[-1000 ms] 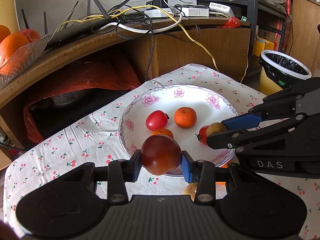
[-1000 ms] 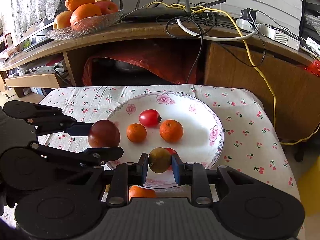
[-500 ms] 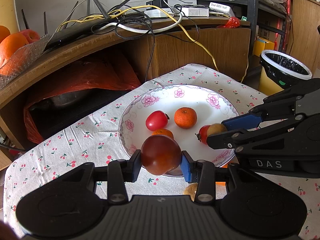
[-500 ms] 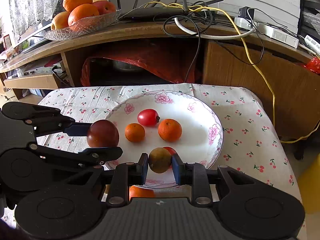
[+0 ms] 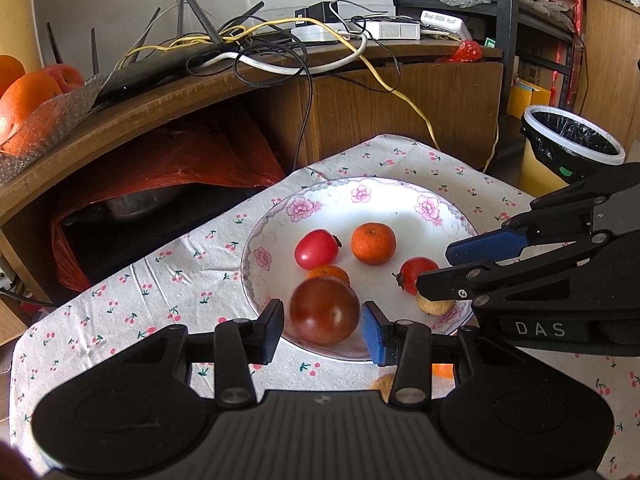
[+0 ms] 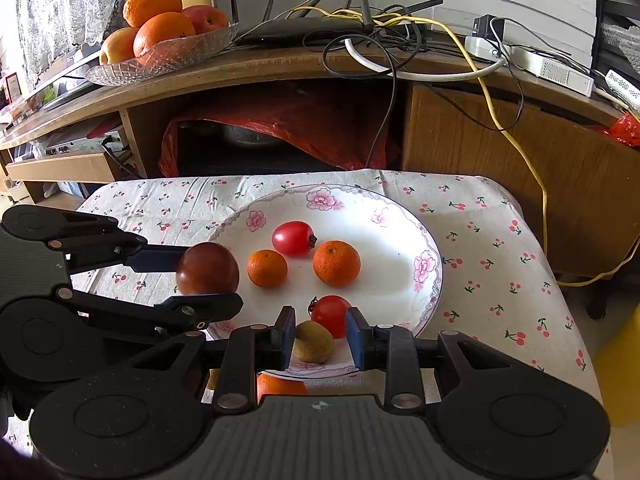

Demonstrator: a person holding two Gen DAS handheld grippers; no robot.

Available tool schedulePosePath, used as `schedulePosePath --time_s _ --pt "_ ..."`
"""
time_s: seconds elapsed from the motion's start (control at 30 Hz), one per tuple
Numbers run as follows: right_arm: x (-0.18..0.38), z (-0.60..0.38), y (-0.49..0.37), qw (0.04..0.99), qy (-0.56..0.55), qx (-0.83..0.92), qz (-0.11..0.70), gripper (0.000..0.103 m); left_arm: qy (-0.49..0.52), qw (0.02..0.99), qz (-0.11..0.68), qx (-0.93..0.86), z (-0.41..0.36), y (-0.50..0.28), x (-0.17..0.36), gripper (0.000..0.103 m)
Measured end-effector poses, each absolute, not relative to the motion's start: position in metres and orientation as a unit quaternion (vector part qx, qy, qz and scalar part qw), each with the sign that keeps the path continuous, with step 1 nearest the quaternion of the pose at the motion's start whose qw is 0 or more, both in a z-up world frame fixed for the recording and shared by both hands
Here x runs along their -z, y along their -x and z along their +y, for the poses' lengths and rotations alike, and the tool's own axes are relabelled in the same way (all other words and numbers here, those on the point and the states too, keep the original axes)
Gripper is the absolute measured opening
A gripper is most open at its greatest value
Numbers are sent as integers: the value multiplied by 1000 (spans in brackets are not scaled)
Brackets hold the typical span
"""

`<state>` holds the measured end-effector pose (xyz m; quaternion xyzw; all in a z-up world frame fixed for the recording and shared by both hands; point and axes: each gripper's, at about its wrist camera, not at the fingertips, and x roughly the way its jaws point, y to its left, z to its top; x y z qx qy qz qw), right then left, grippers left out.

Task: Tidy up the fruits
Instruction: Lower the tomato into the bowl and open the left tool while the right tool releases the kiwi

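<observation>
Your left gripper [image 5: 322, 326] jaws just parted, dark red tomato [image 5: 324, 310] loose between pads over plate [image 5: 436, 208]; your right gripper [image 6: 320, 338] just released kiwi [image 6: 314, 342], jaws apart.

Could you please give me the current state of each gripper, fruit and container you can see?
Left gripper: open, jaws just opening, dark tomato released between them.
Right gripper: open, jaws just opening, kiwi between them.
Plate: holds six fruits.
Glass bowl: heaped with fruit.
</observation>
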<state>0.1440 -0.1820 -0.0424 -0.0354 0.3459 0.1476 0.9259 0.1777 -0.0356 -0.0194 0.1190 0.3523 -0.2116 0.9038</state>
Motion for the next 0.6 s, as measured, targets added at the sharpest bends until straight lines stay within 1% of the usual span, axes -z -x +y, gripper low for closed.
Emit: schedulePosePath --time_s 0.1,0.6 --pt "42 -183 -144 926 32 -147 346 25 -118 904 352 210 -35 -178 19 55" --pt "39 -184 -133 924 35 -157 347 27 -116 904 348 217 -31 -170 12 57"
